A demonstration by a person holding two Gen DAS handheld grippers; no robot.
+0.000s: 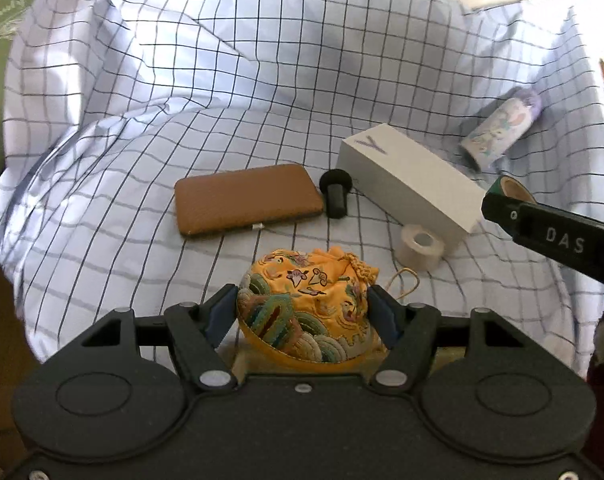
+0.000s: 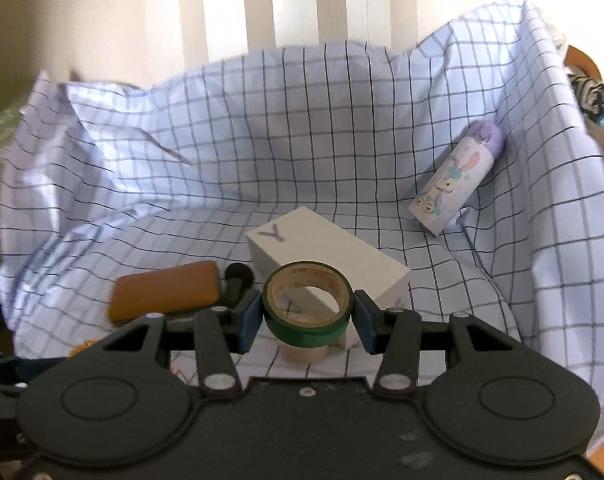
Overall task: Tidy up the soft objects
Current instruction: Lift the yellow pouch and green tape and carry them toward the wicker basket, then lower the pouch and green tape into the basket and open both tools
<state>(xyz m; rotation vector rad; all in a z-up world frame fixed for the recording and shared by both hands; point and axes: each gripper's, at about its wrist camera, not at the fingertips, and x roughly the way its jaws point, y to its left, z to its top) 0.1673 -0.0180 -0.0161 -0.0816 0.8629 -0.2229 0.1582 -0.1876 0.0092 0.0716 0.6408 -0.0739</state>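
Yellow embroidered pouch (image 1: 308, 308) sits clamped in the left tool (image 1: 304, 314); the right tool (image 2: 306, 312) grips a green tape roll (image 2: 306, 304), both above the checked cloth (image 1: 221, 80)

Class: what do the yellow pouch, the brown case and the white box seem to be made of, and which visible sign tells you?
Yellow pouch: shiny embroidered fabric, probably satin; stitched patterns, gathered neck, cord.
Brown case: matte, fine-grained, likely leather or imitation; rounded corners.
White box: smooth matte card, probably; crisp edges, printed mark.
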